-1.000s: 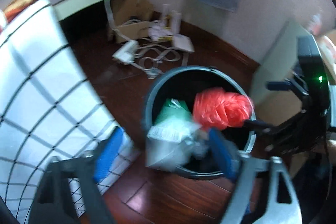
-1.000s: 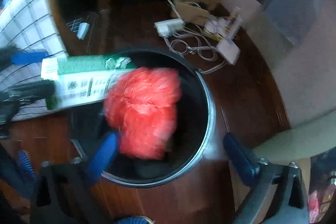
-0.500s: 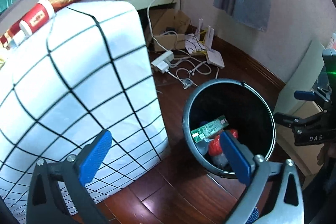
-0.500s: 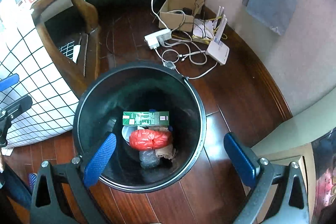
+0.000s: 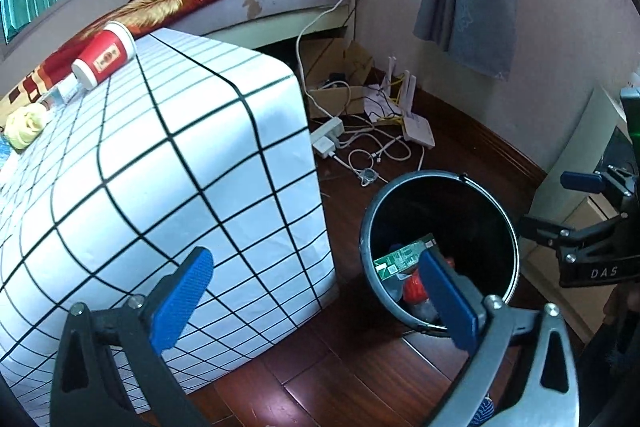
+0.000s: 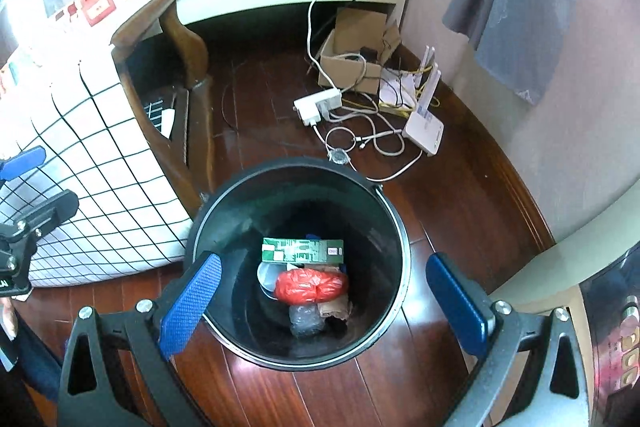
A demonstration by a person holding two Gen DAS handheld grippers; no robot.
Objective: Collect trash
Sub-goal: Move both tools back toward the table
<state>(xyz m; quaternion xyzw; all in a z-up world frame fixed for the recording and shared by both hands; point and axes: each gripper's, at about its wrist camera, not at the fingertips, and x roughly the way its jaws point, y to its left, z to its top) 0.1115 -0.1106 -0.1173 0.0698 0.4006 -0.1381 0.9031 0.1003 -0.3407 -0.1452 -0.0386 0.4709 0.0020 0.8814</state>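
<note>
Both tongs, left [image 5: 316, 291] and right [image 6: 324, 303], have let go and gape empty; the red bag [image 6: 310, 285] and green box [image 6: 302, 251] now lie in the black bin [image 6: 396, 227], right of the worktop [image 5: 160, 155].

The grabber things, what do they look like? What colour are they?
Each gripper has two flat, bright blue fingers with a bumpy texture, on black arms joined by silver bolts. The left gripper has one pale grey arm. The right gripper, seen sideways from the left wrist view, carries white letters "DAS" and a green light.
</note>
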